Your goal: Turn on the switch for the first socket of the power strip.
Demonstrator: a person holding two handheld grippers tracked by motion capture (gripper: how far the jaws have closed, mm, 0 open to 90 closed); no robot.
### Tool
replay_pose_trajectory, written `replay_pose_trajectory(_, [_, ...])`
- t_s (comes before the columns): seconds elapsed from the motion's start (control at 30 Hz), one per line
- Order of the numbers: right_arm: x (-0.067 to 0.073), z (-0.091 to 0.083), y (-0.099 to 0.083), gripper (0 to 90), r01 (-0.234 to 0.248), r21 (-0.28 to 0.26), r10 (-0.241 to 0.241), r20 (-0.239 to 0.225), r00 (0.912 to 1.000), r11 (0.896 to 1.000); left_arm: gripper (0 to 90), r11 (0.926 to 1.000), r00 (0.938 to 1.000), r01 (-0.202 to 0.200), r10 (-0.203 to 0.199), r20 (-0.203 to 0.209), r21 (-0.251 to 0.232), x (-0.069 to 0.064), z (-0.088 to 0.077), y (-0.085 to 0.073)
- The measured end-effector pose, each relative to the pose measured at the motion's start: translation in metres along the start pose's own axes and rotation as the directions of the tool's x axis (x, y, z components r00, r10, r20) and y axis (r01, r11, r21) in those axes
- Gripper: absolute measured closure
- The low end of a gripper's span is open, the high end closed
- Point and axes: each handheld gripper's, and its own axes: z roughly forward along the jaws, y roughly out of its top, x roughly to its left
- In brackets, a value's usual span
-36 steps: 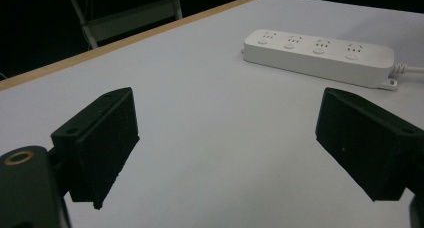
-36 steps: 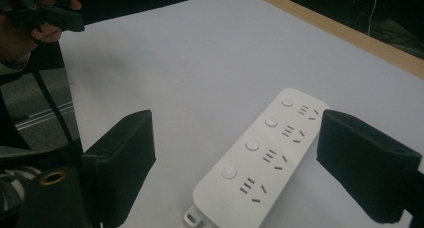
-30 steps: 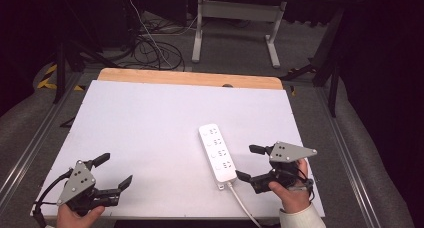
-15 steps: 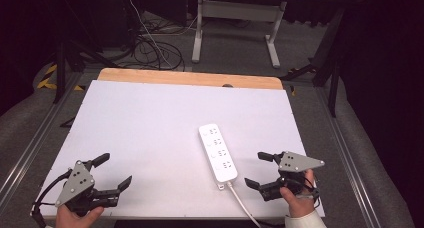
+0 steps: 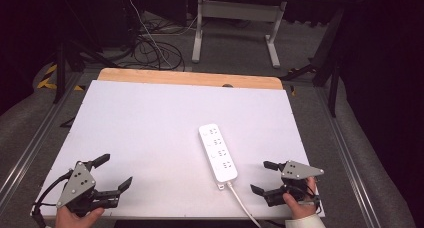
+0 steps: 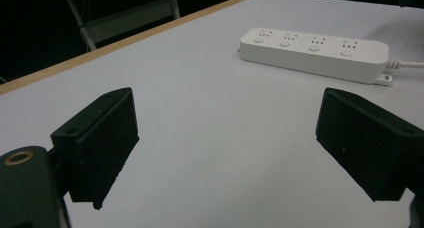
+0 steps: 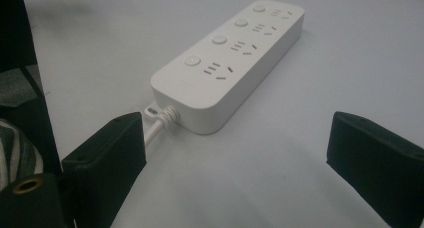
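Overhead, white table (image 5: pixel 150 123) holds power strip (image 5: pixel 218 152); dark room behind.

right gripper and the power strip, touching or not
Apart. The high view shows bare white table between the right gripper and the power strip; its jaws stand open, holding nothing.

- 1 white power strip (image 5: pixel 218 152), w/ 4 sockets and 4 round buttons on it
- 1 white cable (image 5: pixel 242 204) from the strip
- 2 grippers: left gripper (image 5: pixel 114 171), right gripper (image 5: pixel 260 177)
- 1 table (image 5: pixel 150 118), white top
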Motion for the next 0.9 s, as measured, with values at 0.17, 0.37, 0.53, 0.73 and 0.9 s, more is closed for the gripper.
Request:
replay_pose_trajectory(0.17, [-0.003, -0.001, -0.01, 9.3, -0.019, 0.02, 0.019, 0.008, 0.9998, 1.0, 10.1, 1.0, 1.0, 0.009, -0.009, 0.002, 0.004, 0.002, 0.001, -0.001])
replay_pose_trajectory(0.37, [-0.007, -0.003, -0.016, 9.4, -0.05, 0.023, 0.049, 0.023, 0.9985, 0.998, 9.9, 0.9994, 0.9994, 0.033, -0.033, 0.008, 0.006, 0.006, 0.002, -0.003])
replay_pose_trajectory(0.53, [-0.007, -0.001, -0.014, 9.4, -0.024, 0.031, 0.023, 0.032, 0.9992, 0.999, 10.2, 0.9993, 0.9993, 0.037, -0.037, 0.005, 0.002, 0.007, 0.002, -0.003])
replay_pose_trajectory(0.73, [-0.004, 0.0, -0.013, 9.4, 0.002, 0.04, -0.004, 0.033, 0.9994, 0.999, 10.4, 0.9997, 0.9997, 0.023, -0.023, 0.0, -0.004, 0.005, 0.002, -0.003])
replay_pose_trajectory(0.9, [-0.004, -0.001, -0.012, 9.4, 0.009, 0.03, -0.01, 0.03, 0.9995, 1.0, 10.4, 0.9998, 0.9998, 0.021, -0.021, -0.001, -0.006, 0.006, 0.002, -0.003])
